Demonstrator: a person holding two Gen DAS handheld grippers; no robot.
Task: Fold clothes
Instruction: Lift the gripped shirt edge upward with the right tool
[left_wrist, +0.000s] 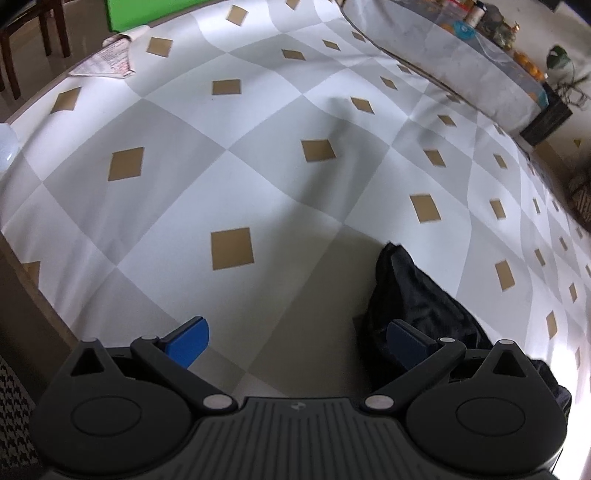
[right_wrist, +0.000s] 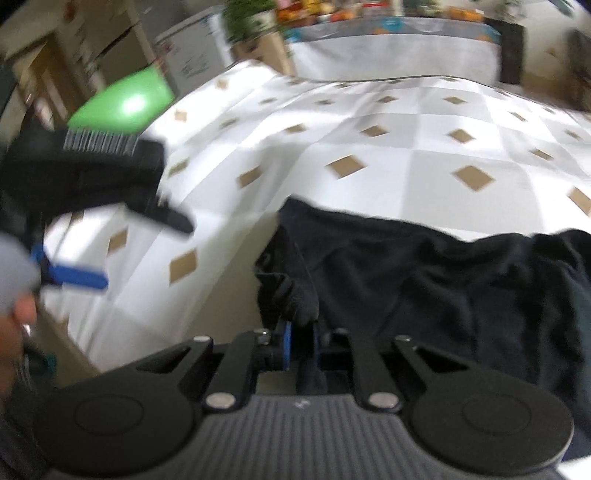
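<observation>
— While the black garment (right_wrist: 461, 295) lies rumpled on the checked surface (left_wrist: 258, 147), how far along would you say the folding is?

— Barely begun, by my reading. No neat edge or flat panel shows anywhere; the cloth is bunched along the near side, with creases running through it. Everything is left: spreading it out, making the folds, squaring it off.

— Where is it, exactly?

— On the near edge of the surface, to the right of the left tongs (left_wrist: 295, 341) in their own view, and filling the lower right of the right wrist view. A dark peak of it stands up just beside the left tongs' right finger.

— And the tongs?

— The left tongs are spread wide with nothing between the blue pads (left_wrist: 188, 341); they hover low over bare cloth cover, aimed across the surface, beside the garment and not on it. The right tongs (right_wrist: 299, 345) are pinched nearly together on a wad of black fabric at the garment's left end, which puckers up just ahead of the fingers.

— Is it lifted?

— Probably a little, though the right view is blurred and I cannot be sure. The left tongs also appear there, at the far left edge, held in a hand (right_wrist: 14, 325), raised and well apart from the garment.
</observation>
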